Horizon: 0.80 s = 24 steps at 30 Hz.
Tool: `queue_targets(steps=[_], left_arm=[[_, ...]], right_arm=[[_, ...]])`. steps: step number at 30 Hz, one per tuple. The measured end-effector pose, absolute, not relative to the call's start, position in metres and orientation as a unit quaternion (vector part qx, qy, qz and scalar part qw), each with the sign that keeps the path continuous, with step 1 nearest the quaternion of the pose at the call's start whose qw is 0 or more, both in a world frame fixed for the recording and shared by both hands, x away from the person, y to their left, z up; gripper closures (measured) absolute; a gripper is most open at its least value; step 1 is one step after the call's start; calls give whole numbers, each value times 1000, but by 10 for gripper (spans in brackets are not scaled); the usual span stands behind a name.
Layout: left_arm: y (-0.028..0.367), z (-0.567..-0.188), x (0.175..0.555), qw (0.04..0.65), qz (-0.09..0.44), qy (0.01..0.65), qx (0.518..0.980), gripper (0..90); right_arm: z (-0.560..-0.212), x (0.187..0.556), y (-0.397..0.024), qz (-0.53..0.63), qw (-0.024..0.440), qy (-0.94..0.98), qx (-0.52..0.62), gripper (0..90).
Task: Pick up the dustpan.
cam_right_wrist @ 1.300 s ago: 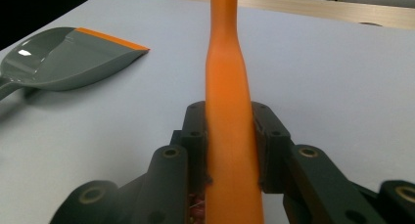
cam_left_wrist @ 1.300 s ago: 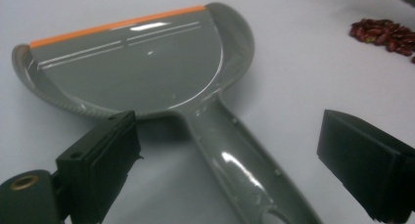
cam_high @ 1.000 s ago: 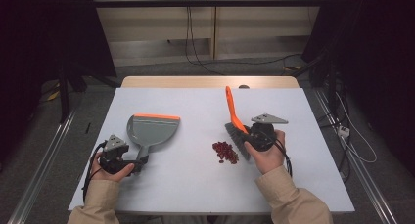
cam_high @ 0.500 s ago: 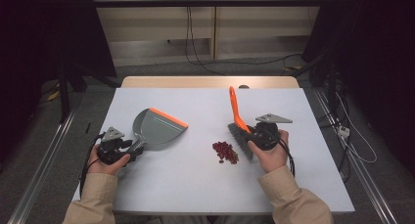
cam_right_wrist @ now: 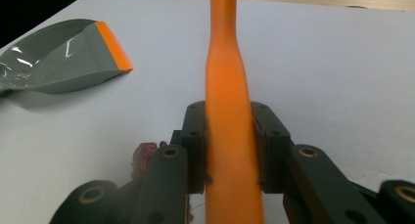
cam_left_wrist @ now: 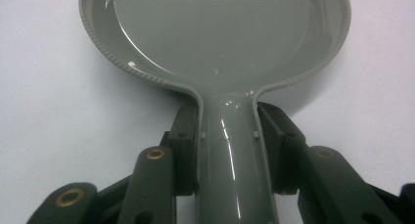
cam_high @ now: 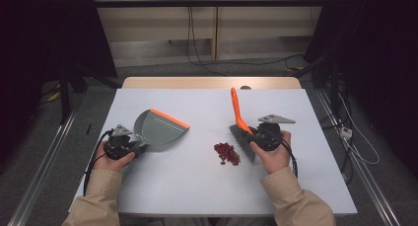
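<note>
A pale grey worktop [cam_high: 207,186] in a dark room. The left gripper [cam_left_wrist: 227,150] has just been closing, and its fingers [cam_left_wrist: 183,150] now clamp the stiff, light, slippery handle of the empty dustpan [cam_high: 157,130]. The right gripper [cam_right_wrist: 230,145] is shut on the brush [cam_high: 241,130] neck, beside the red beans [cam_high: 226,153]

Dustpan and brush on the table, red bits between them

The grey dustpan [cam_high: 156,131] with an orange lip lies flat toward the table's left edge, lip facing right. The orange-handled brush [cam_high: 240,125] stands tilted right of centre, dark bristles down, just beside the red bits [cam_high: 226,153].
</note>
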<state>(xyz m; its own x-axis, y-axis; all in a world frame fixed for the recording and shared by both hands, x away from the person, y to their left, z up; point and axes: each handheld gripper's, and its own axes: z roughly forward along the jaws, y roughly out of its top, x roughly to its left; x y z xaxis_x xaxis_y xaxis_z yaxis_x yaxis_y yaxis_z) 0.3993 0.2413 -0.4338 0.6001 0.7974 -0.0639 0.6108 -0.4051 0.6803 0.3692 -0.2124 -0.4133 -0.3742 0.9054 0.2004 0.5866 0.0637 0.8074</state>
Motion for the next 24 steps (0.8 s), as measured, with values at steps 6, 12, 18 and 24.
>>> queue_targets(steps=[6, 12, 18, 24], left_arm=[[247, -418, 389, 360, 133, 397, 834, 630], [246, -406, 372, 392, 120, 366, 836, 631], [239, -405, 350, 396, 88, 312, 859, 630], [223, -413, 342, 393, 63, 278, 874, 629]], right_arm=[[-413, 370, -215, 434, 183, 705, 530, 712], [-411, 369, -219, 434, 184, 703, 532, 711], [-411, 370, -218, 425, 190, 710, 528, 712], [-409, 376, -212, 400, 202, 727, 521, 712]])
